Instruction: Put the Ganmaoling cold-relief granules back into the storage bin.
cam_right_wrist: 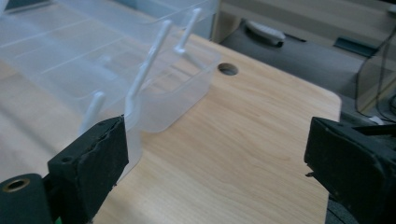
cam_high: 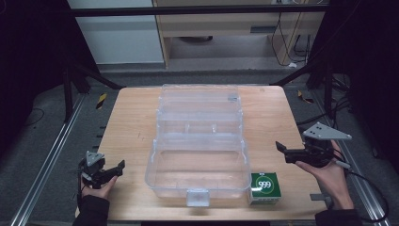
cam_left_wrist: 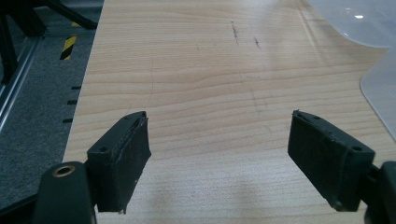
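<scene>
Clear box (cam_high: 200, 141): lid open, mid-table (cam_high: 131, 132).
Green carton (cam_high: 265, 187): beside box front.
Left gripper (cam_high: 117, 168): jaws spread, empty.
Right gripper (cam_high: 283, 151): jaws spread, empty.

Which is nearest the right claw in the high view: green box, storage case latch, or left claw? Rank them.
From the right claw:
1. Green box, just below-left of it.
2. Latch, front middle of the clear case.
3. Left claw, across the table.

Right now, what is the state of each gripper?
Left gripper: open, holding nothing.
Right gripper: open, holding nothing.
</scene>
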A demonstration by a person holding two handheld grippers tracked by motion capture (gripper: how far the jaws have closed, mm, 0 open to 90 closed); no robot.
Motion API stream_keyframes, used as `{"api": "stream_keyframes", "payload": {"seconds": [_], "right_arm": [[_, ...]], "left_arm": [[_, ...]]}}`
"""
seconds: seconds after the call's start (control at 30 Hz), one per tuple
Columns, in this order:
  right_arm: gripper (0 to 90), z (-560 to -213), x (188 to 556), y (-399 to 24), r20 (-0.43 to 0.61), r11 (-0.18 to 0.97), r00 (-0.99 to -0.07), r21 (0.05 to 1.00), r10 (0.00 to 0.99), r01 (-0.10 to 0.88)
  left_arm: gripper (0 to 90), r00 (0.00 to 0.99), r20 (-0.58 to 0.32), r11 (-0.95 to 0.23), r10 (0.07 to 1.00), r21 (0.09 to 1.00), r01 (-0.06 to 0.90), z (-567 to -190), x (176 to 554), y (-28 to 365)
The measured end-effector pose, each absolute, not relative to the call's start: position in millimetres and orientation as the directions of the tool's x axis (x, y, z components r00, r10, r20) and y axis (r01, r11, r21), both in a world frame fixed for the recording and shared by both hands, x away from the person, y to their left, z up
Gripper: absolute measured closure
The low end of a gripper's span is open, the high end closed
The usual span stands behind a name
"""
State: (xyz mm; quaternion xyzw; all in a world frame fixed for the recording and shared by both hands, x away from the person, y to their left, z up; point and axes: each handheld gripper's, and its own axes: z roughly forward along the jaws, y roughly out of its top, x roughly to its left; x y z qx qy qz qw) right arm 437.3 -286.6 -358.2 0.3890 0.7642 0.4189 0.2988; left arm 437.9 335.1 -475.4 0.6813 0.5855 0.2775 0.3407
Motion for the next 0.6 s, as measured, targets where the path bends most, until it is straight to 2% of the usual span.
{"api": "stream_keyframes", "payload": {"seconds": [0.13, 0.3, 0.43, 0.6], "right_arm": [[5.8, -357, 435, -275, -0.182, 0.45, -0.6, 0.829, 0.779, 0.333], [5.8, -353, 434, -269, -0.191, 0.501, -0.658, 0.804, 0.729, 0.321], [3.8, -350, 431, -260, -0.219, 0.584, -0.722, 0.754, 0.656, 0.302], [3.9, -349, 430, -257, -0.219, 0.62, -0.754, 0.725, 0.62, 0.299]], "left_arm": [[19.9, 0.166, -0.02, -0.087, 0.986, 0.785, 0.614, -476, 438, 335], [19.9, 0.168, -0.017, -0.092, 0.986, 0.781, 0.617, -476, 439, 334], [19.8, 0.174, -0.017, -0.096, 0.985, 0.779, 0.619, -477, 439, 333], [19.9, 0.181, -0.013, -0.104, 0.983, 0.776, 0.622, -477, 440, 332]]}}
